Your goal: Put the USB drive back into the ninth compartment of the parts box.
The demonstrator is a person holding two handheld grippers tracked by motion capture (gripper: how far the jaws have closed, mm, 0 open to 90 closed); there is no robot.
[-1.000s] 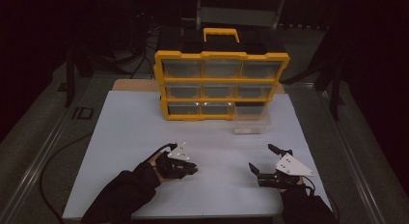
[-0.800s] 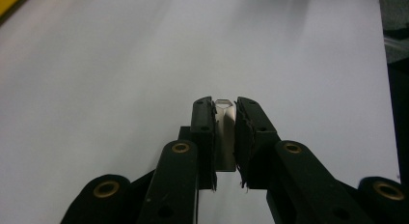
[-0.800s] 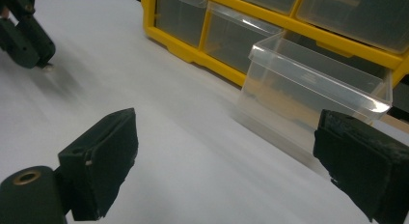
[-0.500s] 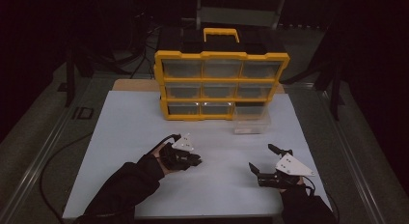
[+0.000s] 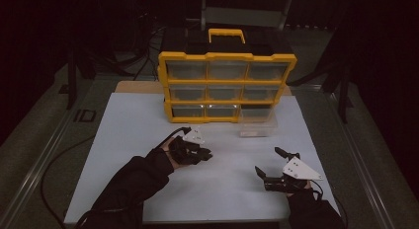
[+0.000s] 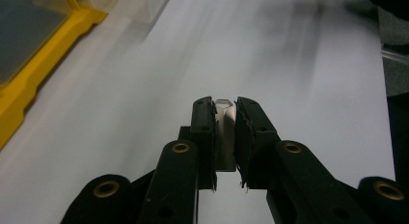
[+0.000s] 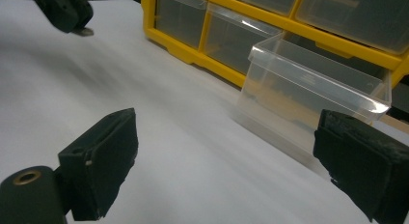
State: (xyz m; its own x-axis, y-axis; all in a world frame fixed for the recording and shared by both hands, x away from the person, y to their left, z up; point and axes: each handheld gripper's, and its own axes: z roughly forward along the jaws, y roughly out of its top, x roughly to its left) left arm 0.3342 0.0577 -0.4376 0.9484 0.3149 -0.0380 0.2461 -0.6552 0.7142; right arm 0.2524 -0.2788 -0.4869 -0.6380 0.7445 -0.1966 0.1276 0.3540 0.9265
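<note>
Metal plate [image 6: 223, 122] clamped between left gripper [image 6: 224, 110] pads, right gripper [image 7: 231, 151] jaws spread wide, clear drawer [image 7: 313, 98] just ahead.

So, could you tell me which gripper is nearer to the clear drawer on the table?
Right. The right gripper sits just below the clear drawer, while the left gripper is farther off to its lower left.

Long black sleeves [image 5: 133, 182] on both forearms, reaching down to the wrists. Left gripper [image 5: 205, 154] and right gripper [image 5: 267, 163] both matte black, each topped with a pale grey three-cornered plate [image 5: 300, 169]. Thin black cable [image 5: 170, 135] looping from the left one. Round brass-coloured rivets [image 6: 180, 147] set in rounded black arms; rough black pads [image 7: 113, 154] with frayed edges.
</note>
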